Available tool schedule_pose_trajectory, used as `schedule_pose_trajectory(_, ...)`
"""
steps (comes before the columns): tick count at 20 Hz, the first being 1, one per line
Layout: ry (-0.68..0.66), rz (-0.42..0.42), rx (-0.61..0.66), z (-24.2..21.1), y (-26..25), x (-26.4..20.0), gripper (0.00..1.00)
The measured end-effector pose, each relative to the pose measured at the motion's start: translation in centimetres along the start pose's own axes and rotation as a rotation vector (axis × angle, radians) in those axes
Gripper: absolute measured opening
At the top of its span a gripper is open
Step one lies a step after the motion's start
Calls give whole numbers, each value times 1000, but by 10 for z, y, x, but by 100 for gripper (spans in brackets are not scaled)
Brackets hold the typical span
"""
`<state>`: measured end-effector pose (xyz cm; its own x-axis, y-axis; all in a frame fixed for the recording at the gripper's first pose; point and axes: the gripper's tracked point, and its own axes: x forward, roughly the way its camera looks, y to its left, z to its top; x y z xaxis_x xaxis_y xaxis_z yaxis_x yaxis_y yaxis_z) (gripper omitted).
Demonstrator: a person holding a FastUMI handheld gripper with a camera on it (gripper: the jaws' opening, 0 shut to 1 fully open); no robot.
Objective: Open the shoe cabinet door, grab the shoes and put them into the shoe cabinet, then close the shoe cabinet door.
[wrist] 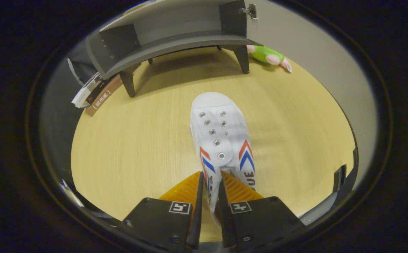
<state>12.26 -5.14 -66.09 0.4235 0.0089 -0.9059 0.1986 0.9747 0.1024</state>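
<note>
Shoe [221,140] sits between the tongs [211,191], heel end pinched, toe pointing ahead toward the cabinet [165,38]. Tongs are clamped on the shoe's side wall near the heel, both fingers pressing on the fabric, one outside and one apparently inside the collar. Can't tell if the sole is touching the worktop [137,147] or lifted just off it.

Cabinet stands well beyond the shoe, on short legs, its inside shelf exposed. Door [295,42] looks swung open on the right, hinge [249,11] showing at its top edge. So judged stage: door opened, shoe grabbed, carry-in under way.

Doing the step well:
- keep the clamp tight; the hold is on thin fabric at one end, so the toe will likely droop and swing
- lift enough for the toe to pass over the shelf's front lip
- go straight ahead, toe first, aimed at the middle of the shelf, clear of both side walls
- set the sole flat before letting go

Off to the sides: books [95,93] lean by the cabinet's left leg, a green toy [269,55] lies beyond its right leg. Neither is in the path.
</note>
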Motion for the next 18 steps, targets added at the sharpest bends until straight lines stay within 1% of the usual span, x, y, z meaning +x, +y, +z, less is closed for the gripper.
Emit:
schedule_pose_trajectory(1, -8, 9, -10, 2, -1, 1, 26)
schedule_pose_trajectory(3, -42, 48, -5, 5, 2, 5, 16)
schedule_pose_trajectory(4, -58, 63, -24, 5, 3, 4, 11)
schedule_pose_trajectory(6, -94, 83, -100, 7, 1, 2, 5)
schedule_pose_trajectory(9, -159, 98, -164, 20, 7, -10, 4)
schedule_pose_trajectory(12, -158, 140, -157, 23, 9, -24, 4)
schedule_pose_trajectory(16, -211, 167, -192, 30, 11, -59, 4)
schedule_pose_trajectory(18, -207, 219, -179, 33, 17, -73, 4)
